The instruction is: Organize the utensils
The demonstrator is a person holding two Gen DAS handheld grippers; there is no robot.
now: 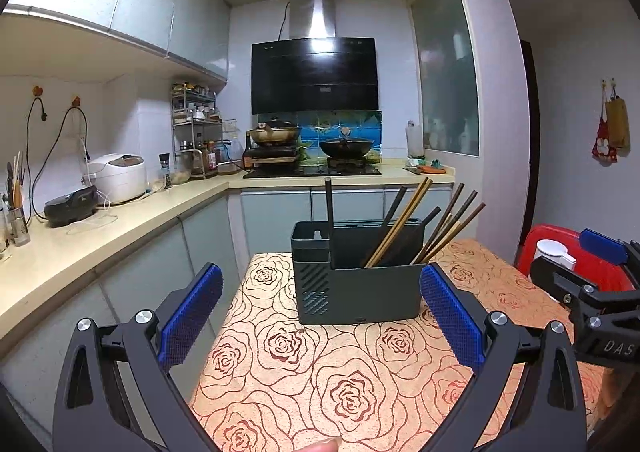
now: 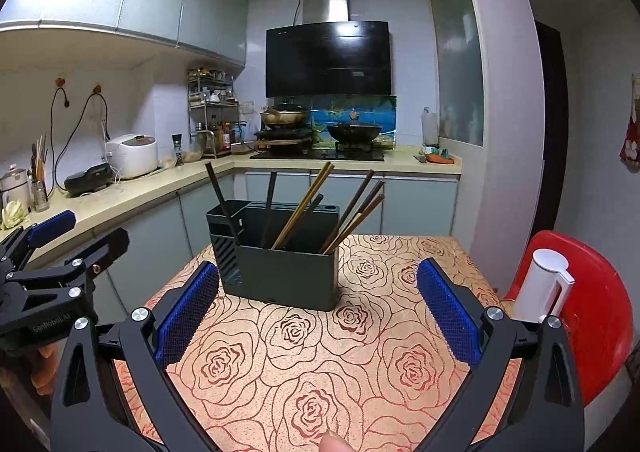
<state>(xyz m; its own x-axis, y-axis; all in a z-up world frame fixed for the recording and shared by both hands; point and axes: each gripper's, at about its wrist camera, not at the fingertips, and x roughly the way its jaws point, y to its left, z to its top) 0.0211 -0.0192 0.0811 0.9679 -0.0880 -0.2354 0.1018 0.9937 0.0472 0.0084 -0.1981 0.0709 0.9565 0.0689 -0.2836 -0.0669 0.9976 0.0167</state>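
Note:
A dark grey utensil holder stands on the rose-patterned table. Several brown and dark chopsticks lean inside its large compartment, and dark sticks stand toward its left side. My left gripper is open, hovering short of the holder with nothing between its blue pads. My right gripper is open too, in front of the holder and empty. Each gripper shows at the edge of the other's view.
A red plastic chair with a white cylindrical container sits right of the table. A kitchen counter runs along the left with a rice cooker; a stove with woks stands at the back.

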